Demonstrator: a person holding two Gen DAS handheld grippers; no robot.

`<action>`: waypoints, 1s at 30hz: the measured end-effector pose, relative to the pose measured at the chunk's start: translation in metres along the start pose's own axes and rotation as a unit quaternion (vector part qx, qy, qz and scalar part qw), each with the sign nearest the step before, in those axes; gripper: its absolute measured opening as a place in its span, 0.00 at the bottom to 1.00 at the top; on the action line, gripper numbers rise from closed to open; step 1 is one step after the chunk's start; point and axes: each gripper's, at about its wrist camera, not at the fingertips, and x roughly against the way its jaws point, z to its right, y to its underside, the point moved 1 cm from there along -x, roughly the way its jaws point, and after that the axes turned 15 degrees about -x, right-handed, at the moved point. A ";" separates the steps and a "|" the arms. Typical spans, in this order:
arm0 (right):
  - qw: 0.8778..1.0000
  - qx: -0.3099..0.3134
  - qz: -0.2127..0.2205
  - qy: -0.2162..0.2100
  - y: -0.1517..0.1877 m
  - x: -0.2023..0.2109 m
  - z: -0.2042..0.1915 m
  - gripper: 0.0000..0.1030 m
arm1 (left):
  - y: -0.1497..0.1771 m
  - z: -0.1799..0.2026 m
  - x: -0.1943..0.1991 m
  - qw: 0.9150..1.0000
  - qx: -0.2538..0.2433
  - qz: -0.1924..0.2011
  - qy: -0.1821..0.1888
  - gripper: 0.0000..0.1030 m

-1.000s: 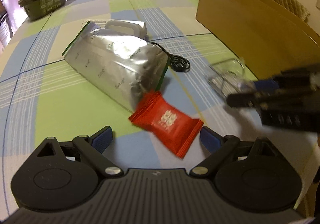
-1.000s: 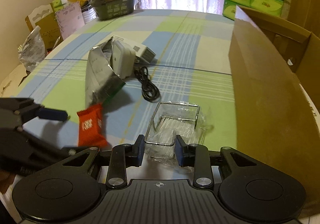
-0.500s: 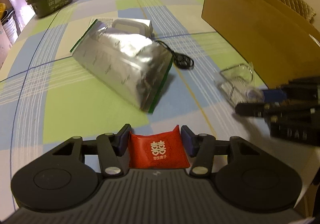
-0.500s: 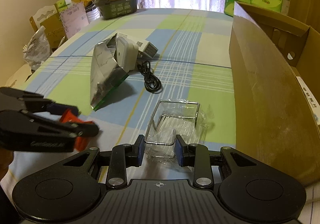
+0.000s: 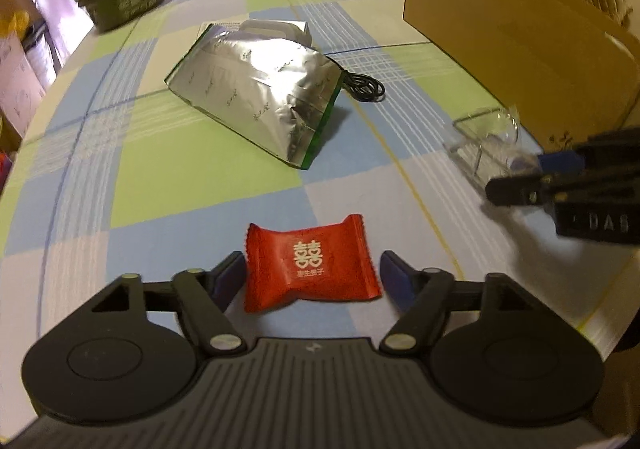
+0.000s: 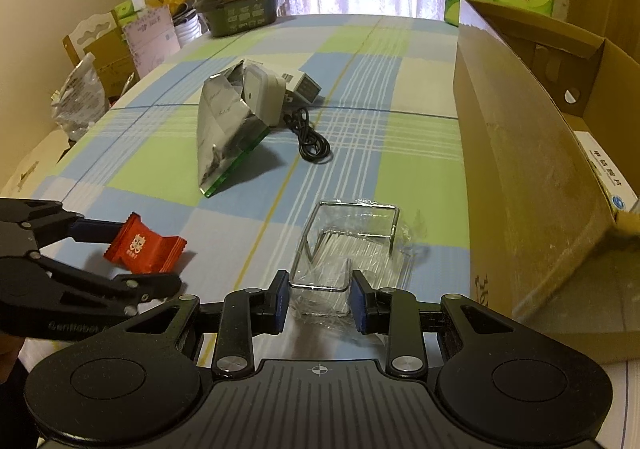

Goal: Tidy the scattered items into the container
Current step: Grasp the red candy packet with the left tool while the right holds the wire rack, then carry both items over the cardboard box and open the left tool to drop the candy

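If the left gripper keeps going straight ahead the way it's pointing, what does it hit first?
The red candy packet, lying between the open fingers of the left gripper. Beyond it, probably the silver foil bag, though depth is unclear.

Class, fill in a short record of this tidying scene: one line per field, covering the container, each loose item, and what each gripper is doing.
container: open brown cardboard box, at the table's right edge
red item: flat red foil candy packet, on the tablecloth between the open jaws of the left gripper
clear item: transparent plastic-wrapped wire rack, its near end clamped by the right gripper
silver item: crumpled silver foil pouch, mid-table
cable: coiled black cable, beside the pouch
white item: white boxy device, behind the pouch
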 end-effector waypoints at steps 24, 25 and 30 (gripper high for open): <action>0.999 0.031 0.023 -0.016 0.012 0.038 -0.026 0.32 | 0.005 0.015 0.039 1.000 0.001 0.021 0.016 0.37; 0.999 0.033 0.027 -0.017 0.011 0.041 -0.027 0.32 | 0.004 0.015 0.042 1.000 0.000 0.024 0.014 0.37; 0.998 0.038 0.045 -0.017 0.008 0.054 -0.032 0.32 | -0.003 0.014 0.054 0.999 -0.002 0.036 0.009 0.37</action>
